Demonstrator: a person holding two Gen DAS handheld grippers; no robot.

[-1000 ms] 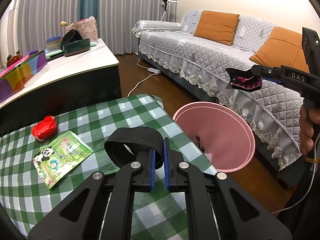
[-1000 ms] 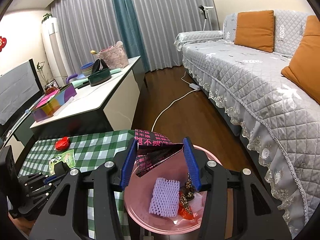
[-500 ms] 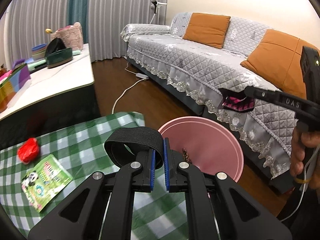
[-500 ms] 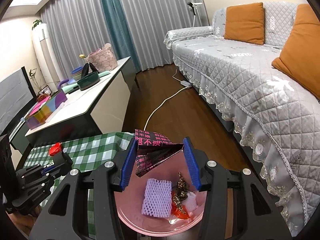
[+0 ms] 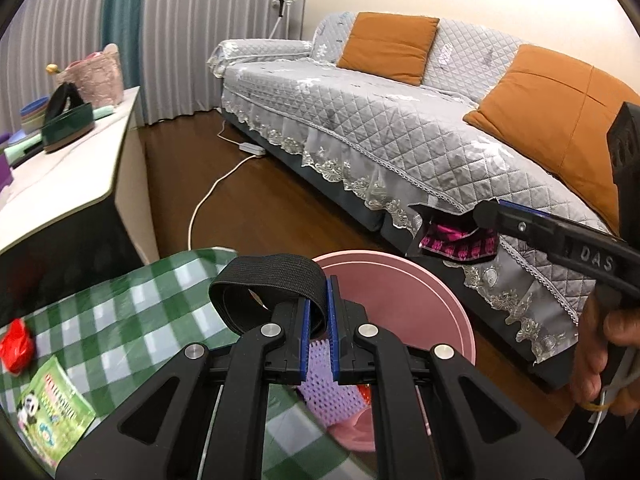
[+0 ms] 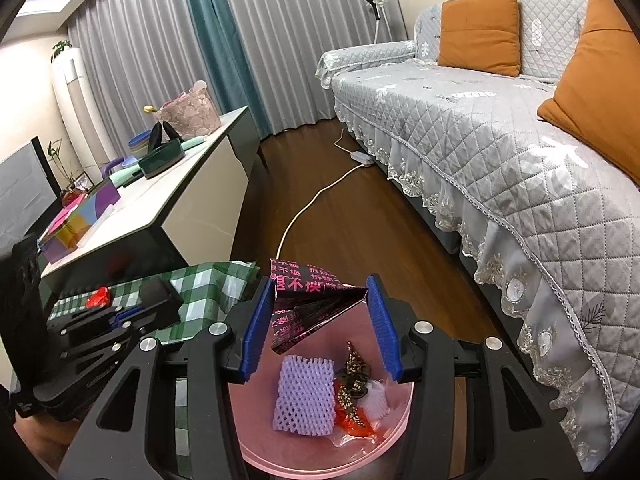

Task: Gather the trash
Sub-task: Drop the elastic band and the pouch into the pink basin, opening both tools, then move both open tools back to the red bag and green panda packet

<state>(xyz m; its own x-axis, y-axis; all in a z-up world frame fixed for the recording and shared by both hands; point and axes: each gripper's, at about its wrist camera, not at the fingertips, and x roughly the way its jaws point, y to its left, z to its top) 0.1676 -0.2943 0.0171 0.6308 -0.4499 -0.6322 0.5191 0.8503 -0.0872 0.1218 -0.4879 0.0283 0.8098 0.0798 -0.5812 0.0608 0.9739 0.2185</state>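
Observation:
My left gripper [image 5: 319,322] is shut on a black elastic band [image 5: 267,286] and holds it over the near rim of the pink bin [image 5: 420,280]. My right gripper [image 6: 320,324] is shut on a black-and-pink wrapper [image 6: 308,304], held above the pink bin [image 6: 396,436]; it also shows in the left wrist view [image 5: 460,236]. The bin holds a purple foam net [image 6: 306,396] and other scraps. A red wrapper [image 5: 16,346] and a green panda packet [image 5: 50,404] lie on the green checked table [image 5: 120,320].
A grey quilted sofa [image 5: 400,120] with orange cushions stands to the right. A white side table [image 5: 60,184] with bowls and a basket is at the left. A white cable [image 5: 216,188] runs across the wooden floor.
My left gripper has moved right with the band, from over the table to the bin's rim. My right gripper stays over the bin with the wrapper.

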